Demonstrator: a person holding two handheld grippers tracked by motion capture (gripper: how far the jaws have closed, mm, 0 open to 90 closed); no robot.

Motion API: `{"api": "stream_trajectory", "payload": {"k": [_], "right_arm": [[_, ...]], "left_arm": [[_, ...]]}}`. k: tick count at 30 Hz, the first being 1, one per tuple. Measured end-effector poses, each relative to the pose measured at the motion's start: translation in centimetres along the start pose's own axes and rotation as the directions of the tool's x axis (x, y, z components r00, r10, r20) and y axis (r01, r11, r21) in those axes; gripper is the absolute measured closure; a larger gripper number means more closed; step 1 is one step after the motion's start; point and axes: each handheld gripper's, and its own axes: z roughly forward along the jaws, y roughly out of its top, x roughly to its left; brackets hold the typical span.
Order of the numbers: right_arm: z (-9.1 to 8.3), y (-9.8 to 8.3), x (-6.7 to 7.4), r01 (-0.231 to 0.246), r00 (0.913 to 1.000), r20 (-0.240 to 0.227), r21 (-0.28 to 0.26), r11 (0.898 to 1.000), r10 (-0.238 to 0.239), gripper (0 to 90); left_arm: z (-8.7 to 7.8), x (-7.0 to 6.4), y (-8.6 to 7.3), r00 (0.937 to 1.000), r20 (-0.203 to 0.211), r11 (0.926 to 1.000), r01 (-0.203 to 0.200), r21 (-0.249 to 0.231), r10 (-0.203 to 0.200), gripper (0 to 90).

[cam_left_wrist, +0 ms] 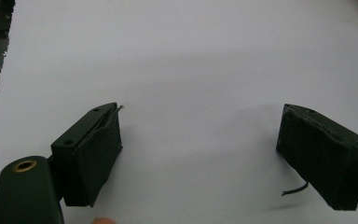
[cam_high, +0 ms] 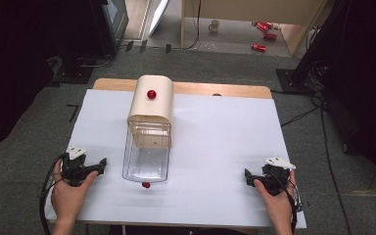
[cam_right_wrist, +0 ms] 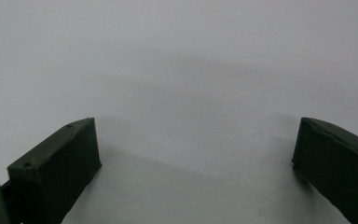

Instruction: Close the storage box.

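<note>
A cream bread-box-like container [cam_high: 150, 103] with a red knob [cam_high: 151, 94] stands at the middle back of the white table [cam_high: 215, 147]. A clear plastic bin [cam_high: 147, 155] pokes out of its front toward me, and a small red ball [cam_high: 146, 185] lies just before the bin's near rim. My left gripper [cam_high: 102, 165] rests near the table's left front, open, its jaws wide apart over bare white surface [cam_left_wrist: 200, 140]. My right gripper [cam_high: 247, 176] sits at the right front, also open, with nothing between its jaws [cam_right_wrist: 196, 158].
The tabletop's wooden back edge [cam_high: 215, 89] shows behind the white sheet. Beyond the table, on the floor, are red cans [cam_high: 259, 47], a mug [cam_high: 214, 25] and cables [cam_high: 298, 116]. Dark equipment stands at both far corners.
</note>
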Motion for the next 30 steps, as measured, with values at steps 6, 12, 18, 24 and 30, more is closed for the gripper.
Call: {"api": "stream_trajectory", "payload": {"k": [6, 12, 18, 24, 30], "right_arm": [[-1.4, -0.5, 1.2, -0.047, 0.9970, 0.059, -0.048, 0.998, 0.050, 14.2], [-3.1, 0.2, 4.1, -0.031, 0.9990, -0.034, -0.085, 0.996, 0.028, 14.1], [-3.9, 0.9, 8.2, 0.030, 0.9891, -0.141, -0.102, 0.994, -0.044, 15.0], [-4.8, 1.7, 12.1, 0.088, 0.9698, -0.215, -0.131, 0.987, -0.115, 13.9], [-5.4, 2.0, 15.3, 0.137, 0.9490, -0.262, -0.156, 0.978, -0.175, 12.7]], "left_arm": [[0.0, 0.0, 0.0, 1.0000, 0.002, 1.0000, 0.004, -0.003, -0.004, 13.9], [0.0, 0.0, 0.0, 1.0000, -0.003, 1.0000, -0.002, -0.002, 0.002, 13.9], [0.0, 0.0, 0.0, 1.0000, -0.003, 1.0000, -0.002, -0.002, 0.002, 14.0], [0.0, 0.0, 0.0, 1.0000, -0.003, 1.0000, -0.002, -0.001, 0.002, 14.0], [0.0, 0.0, 0.0, 1.0000, -0.002, 1.0000, -0.002, 0.000, 0.002, 14.0]]}}
